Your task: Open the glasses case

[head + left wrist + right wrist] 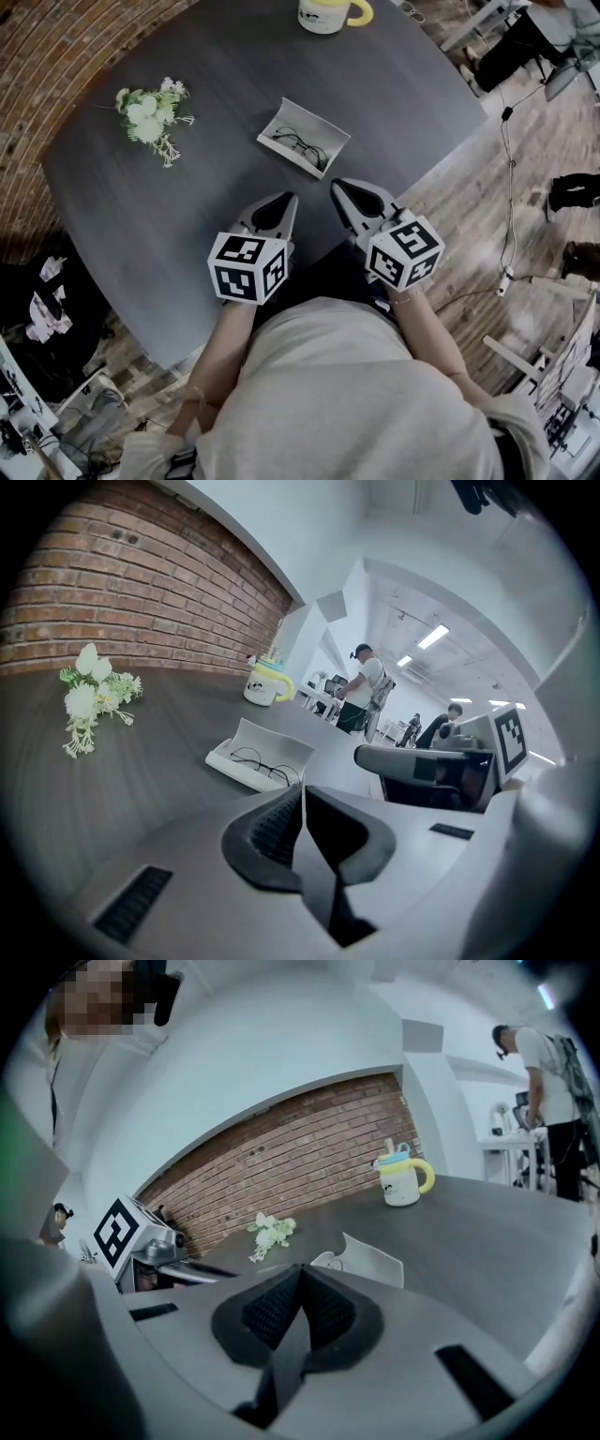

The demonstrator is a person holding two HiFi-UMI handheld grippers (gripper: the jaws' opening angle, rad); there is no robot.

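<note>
Flowers [150, 117], a small white bunch with green leaves, lie at the left of the dark table [141, 216], well apart from everything else on it. Next we come to our left gripper [285, 199], which points away from us over the near part of the table, its marker cube [248, 267] toward our body. In the left gripper view we see its two jaws pressed together tip to tip with nothing between them.

Just beyond that tip and slightly to its right lies the glasses case [303, 137], a white one near the middle of the table. It is already open. Its lid [314, 116] stands up along the far side, and a pair of thin dark-rimmed glasses [302, 147] lies in the lower half. Neither gripper touches the case; both tips are near it but clear of it.

To the right, our right gripper [339, 186] points toward the case, angled inward. The right gripper view shows its ribbed pads closed against each other, also empty. Its second marker cube [405, 251] sits back toward our arm.

At the far edge of the table a white mug [323, 13] with a yellow handle stands upright, well apart from the case. Right of the table we see wooden floor [469, 187] with cables [511, 169] running across it.
</note>
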